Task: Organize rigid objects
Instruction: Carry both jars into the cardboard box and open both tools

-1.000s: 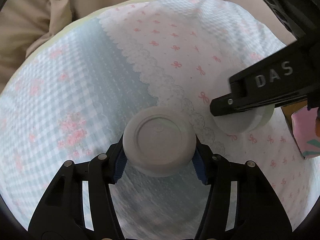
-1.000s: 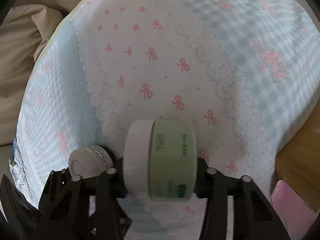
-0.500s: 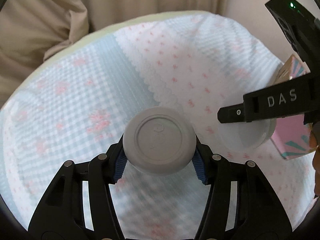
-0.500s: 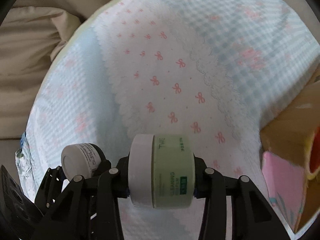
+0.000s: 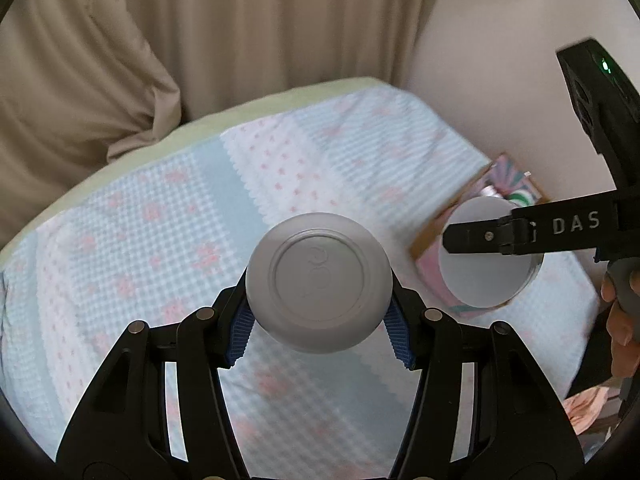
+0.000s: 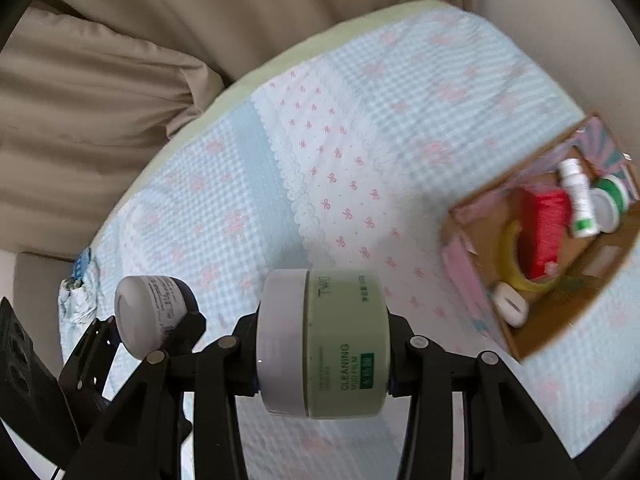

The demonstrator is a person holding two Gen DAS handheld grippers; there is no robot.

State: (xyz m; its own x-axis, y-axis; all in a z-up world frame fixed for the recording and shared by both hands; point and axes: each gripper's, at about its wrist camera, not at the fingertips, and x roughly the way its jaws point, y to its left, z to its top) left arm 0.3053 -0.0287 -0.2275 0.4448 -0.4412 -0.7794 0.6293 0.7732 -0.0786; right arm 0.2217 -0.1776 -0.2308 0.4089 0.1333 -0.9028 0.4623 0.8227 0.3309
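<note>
I have both grippers up above the bed [image 5: 168, 240], each pointing steeply down at the quilt.

My left gripper [image 5: 319, 334] is clamped on a grey jar [image 5: 319, 286]; its blue pads [image 5: 240, 334] press the jar's sides and its round end faces the camera. In the right wrist view the same jar [image 6: 150, 320] sits low at the left, held clear of the quilt.

My right gripper [image 6: 322, 354] is closed on a green jar [image 6: 324, 344], gripped across its ends so it lies sideways, white lid to the left, "CLEANING MUD FILM" readable on the label. From the left wrist view I see that gripper [image 5: 472, 236] from the side, reaching in from the right, with the jar's white lid [image 5: 486, 252] below its finger. A hand [image 5: 620, 312] grips its handle at the frame's right edge.

The box [image 6: 472, 280] lies on the quilt to the right of the green jar, near the bed's right side, open top toward me. Inside it I can make out a tape roll [image 6: 510, 256], a red item [image 6: 544, 224], a white bottle [image 6: 578, 196], a green-banded tub [image 6: 610, 204] and a small white case [image 6: 510, 304].

The quilt between the jars and the box is bare. A beige curtain [image 5: 240, 32] hangs along the bed's far edge.
</note>
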